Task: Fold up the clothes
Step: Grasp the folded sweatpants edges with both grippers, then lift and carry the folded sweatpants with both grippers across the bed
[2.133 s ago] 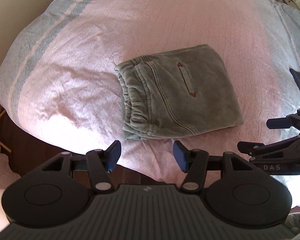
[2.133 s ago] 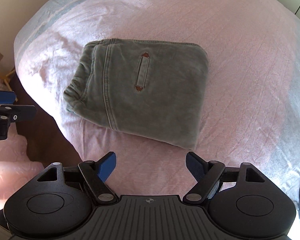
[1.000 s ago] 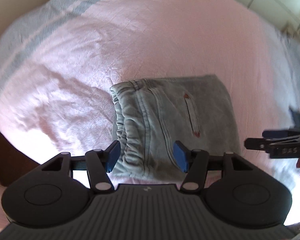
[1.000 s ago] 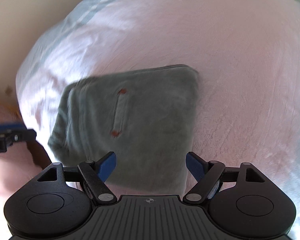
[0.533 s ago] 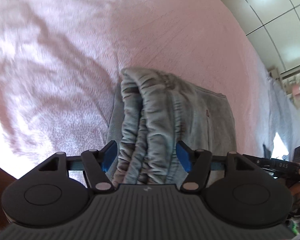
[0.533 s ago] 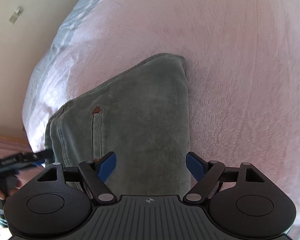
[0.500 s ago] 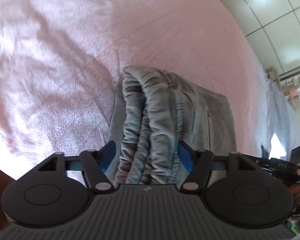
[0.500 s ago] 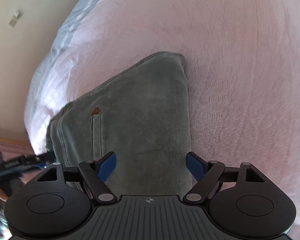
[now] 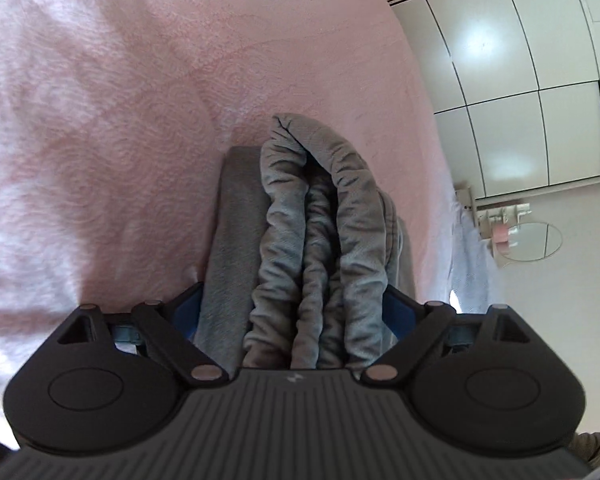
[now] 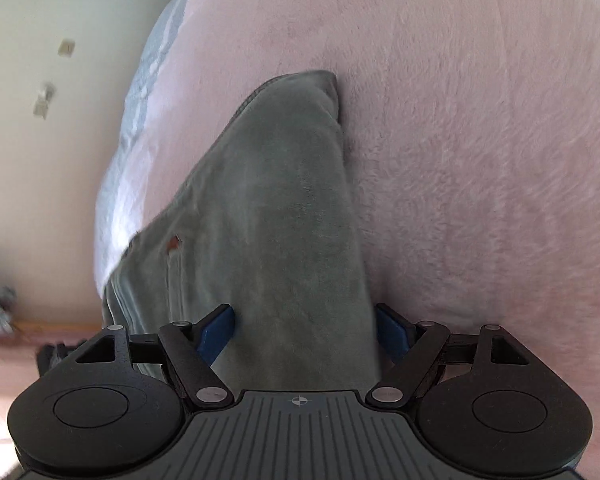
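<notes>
Both hand-held grippers have dropped from well above the bed to the folded trousers' two ends, so the fold itself looks done — judging by this, the step now is a two-sided pick-up or squaring of the bundle.

Left hand-held gripper (image 9: 296, 312): jaws opening, now wide. The gathered waistband end of the folded trousers (image 9: 320, 240) sits right btwn the blue pads and fills the gap, running straight ahead from the fingers. Whether the pads press on the cloth I can't tell; nothing looks clamped.

Right hand-held gripper (image 10: 306, 330): jaws fairly wide, straddling the smooth folded edge of the trousers (image 10: 284, 208). Left pad lies close vs. the cloth's top face, right pad beside its edge — no squeeze visible. Bundle stretches away ahead, leaning left.

Farther out, pink bed cover (image 10: 480, 160) under and around the bundle; white cupboard doors (image 9: 520, 80) beyond, right of the left one.
</notes>
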A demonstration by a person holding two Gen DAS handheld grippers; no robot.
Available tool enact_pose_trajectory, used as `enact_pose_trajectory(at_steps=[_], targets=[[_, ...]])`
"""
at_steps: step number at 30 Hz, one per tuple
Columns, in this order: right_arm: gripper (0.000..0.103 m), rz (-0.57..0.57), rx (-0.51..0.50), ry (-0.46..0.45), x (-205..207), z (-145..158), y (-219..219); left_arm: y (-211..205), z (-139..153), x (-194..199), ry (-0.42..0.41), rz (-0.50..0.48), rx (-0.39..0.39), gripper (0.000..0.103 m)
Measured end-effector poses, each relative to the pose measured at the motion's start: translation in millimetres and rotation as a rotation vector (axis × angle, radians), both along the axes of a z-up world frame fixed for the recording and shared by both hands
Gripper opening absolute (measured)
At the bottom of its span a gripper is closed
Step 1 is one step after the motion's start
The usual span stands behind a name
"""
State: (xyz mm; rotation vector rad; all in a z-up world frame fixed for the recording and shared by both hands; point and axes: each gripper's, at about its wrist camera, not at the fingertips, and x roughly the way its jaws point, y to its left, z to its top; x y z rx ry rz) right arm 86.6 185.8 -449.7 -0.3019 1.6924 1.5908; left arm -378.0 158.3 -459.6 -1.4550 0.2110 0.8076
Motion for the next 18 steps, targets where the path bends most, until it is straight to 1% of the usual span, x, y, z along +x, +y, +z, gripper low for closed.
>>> enact_pose_trajectory(at_steps=[1,2,3,4,5,8,11,13,16,18], targets=[[0.078,-0.004,0.0,0.003,-2.9,1.3,3.4,-0.3,0.6,0.9,-0.002,0.005,0.003,0.084],[0.063,-0.003,0.002,-0.006,-3.9,5.5,3.3,-1.8,2.0,0.4,-0.004,0.012,0.007,0.08],[0.058,-0.003,0.004,-0.015,-4.8,9.7,3.1,-3.8,4.1,-0.3,-0.006,0.018,0.011,0.072],[0.049,-0.002,0.006,-0.024,-5.8,13.9,3.0,-6.8,7.4,-1.1,-0.006,0.023,0.017,0.067],[0.04,-0.002,0.008,-0.033,-6.8,18.1,2.9,-9.6,11.4,-1.3,-0.002,0.025,0.025,0.066],[0.031,0.012,0.03,-0.062,-11.4,38.2,3.2,-15.2,26.8,-0.9,0.004,0.03,0.05,0.061],[0.028,0.036,0.062,-0.079,-20.8,64.9,11.6,-18.9,48.0,-8.8,-0.004,0.065,0.074,0.06],[0.028,0.056,0.093,-0.075,-31.7,83.2,19.7,-20.4,67.8,-22.8,-0.009,0.095,0.106,0.06],[0.028,0.111,0.151,-0.058,-58.6,111.6,41.3,-21.7,99.7,-54.0,-0.005,0.154,0.16,0.06],[0.028,0.159,0.186,-0.041,-85.7,126.1,64.3,-20.1,119.4,-79.9,0.006,0.208,0.192,0.06]])
